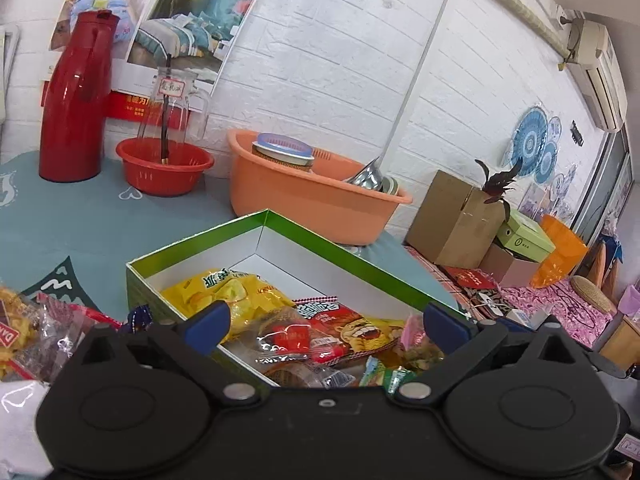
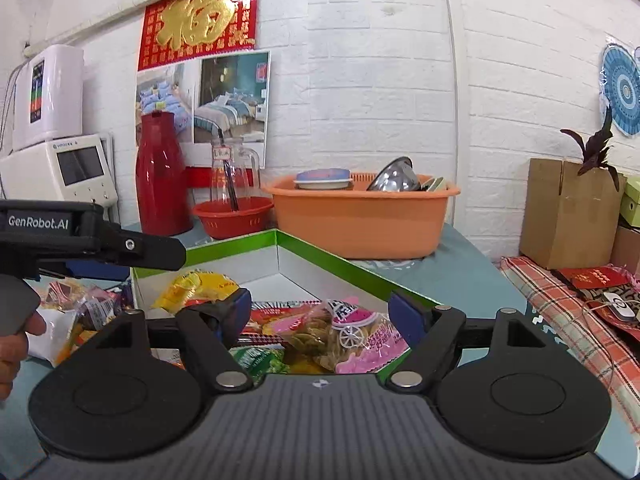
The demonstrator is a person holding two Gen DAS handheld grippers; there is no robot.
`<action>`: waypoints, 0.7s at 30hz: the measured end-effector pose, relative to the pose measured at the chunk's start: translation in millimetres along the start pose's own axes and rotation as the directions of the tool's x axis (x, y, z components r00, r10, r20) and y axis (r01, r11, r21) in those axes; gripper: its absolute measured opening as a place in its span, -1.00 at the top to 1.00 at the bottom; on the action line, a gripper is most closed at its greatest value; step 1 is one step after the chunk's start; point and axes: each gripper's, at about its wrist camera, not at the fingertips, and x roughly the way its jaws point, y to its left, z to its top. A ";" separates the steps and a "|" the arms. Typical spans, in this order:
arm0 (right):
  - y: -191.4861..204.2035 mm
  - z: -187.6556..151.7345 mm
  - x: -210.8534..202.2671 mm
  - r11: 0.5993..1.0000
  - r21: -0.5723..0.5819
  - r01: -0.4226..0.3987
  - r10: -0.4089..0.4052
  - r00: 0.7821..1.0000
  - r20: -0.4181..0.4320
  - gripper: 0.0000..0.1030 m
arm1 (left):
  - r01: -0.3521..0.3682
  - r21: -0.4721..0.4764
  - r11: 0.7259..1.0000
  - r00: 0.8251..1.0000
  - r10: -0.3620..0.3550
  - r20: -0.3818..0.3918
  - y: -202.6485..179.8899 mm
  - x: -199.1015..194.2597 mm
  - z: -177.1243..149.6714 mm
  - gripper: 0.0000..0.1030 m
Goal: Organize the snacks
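Both your grippers — left gripper, right gripper — hang with fingers spread, gripping nothing, over one green box of snacks: one yellow bag, one red packet, one pink packet. Beyond your fingers stands one orange basin on the worktop.

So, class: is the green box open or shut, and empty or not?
Open and partly filled: the green box has no lid on, and a yellow snack bag lies inside with other packets.

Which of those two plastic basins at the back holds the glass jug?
The small red basin, left of the larger orange basin, which holds metal dishes instead.
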 end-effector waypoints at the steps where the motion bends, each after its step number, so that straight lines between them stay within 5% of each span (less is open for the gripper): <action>1: 3.1 2.3 -7.1 1.000 0.001 -0.011 0.011 1.000 0.013 -1.00 | 0.001 -0.004 1.000 1.000 -0.001 0.001 -2.5 -8.5 0.2 -1.00; 10: 42.1 -8.1 -52.8 0.984 -0.022 -0.174 0.174 0.985 -0.005 -1.00 | -0.068 -0.022 0.997 0.996 0.069 0.052 5.0 -109.3 -25.6 -1.00; 16: 72.8 -24.8 -57.5 0.951 0.002 -0.311 0.309 0.946 -0.092 -1.00 | -0.206 -0.083 0.975 0.974 0.212 0.078 48.3 -164.7 -40.0 -1.00; 21: 87.1 -25.9 -62.8 0.938 -0.021 -0.347 0.343 0.933 -0.110 -1.00 | -0.301 -0.144 0.943 0.950 0.310 0.046 93.4 -183.0 -52.9 -1.00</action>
